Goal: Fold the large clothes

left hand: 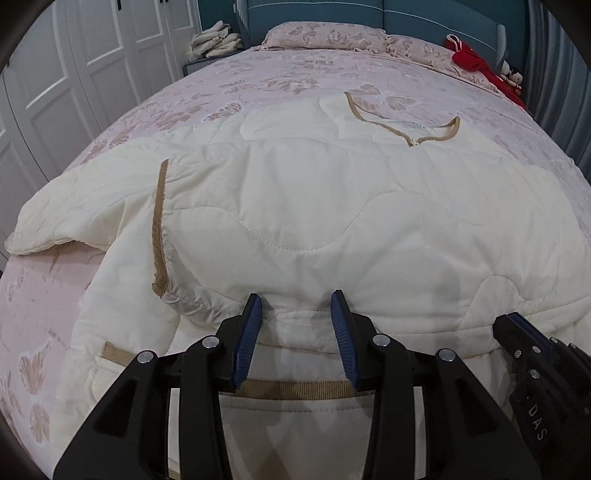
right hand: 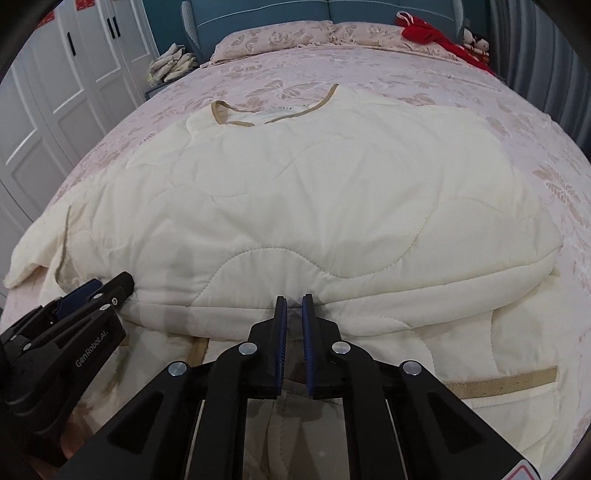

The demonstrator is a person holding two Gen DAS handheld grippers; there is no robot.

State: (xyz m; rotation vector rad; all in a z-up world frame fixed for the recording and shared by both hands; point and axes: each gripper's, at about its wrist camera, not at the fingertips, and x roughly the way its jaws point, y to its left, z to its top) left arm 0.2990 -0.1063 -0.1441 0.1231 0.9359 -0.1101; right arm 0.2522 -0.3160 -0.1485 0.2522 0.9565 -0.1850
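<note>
A large cream quilted jacket (left hand: 295, 206) with tan trim lies spread on the bed, collar (left hand: 413, 131) toward the pillows; it also shows in the right wrist view (right hand: 314, 206). Its lower part hangs over the near bed edge. My left gripper (left hand: 297, 299) is open, its blue fingers astride the fold at the near edge, left of centre. My right gripper (right hand: 294, 300) is nearly closed, pinching the jacket's fold at the near edge. Each gripper shows in the other's view: the right one (left hand: 517, 328) and the left one (right hand: 107, 286).
The bed has a pink butterfly-patterned cover (left hand: 258, 77) and pillows (left hand: 325, 35) against a teal headboard. White wardrobe doors (left hand: 55, 85) stand left. Folded cloths (left hand: 218, 42) sit on a bedside stand. Red fabric and small dolls (left hand: 476, 61) lie at the far right.
</note>
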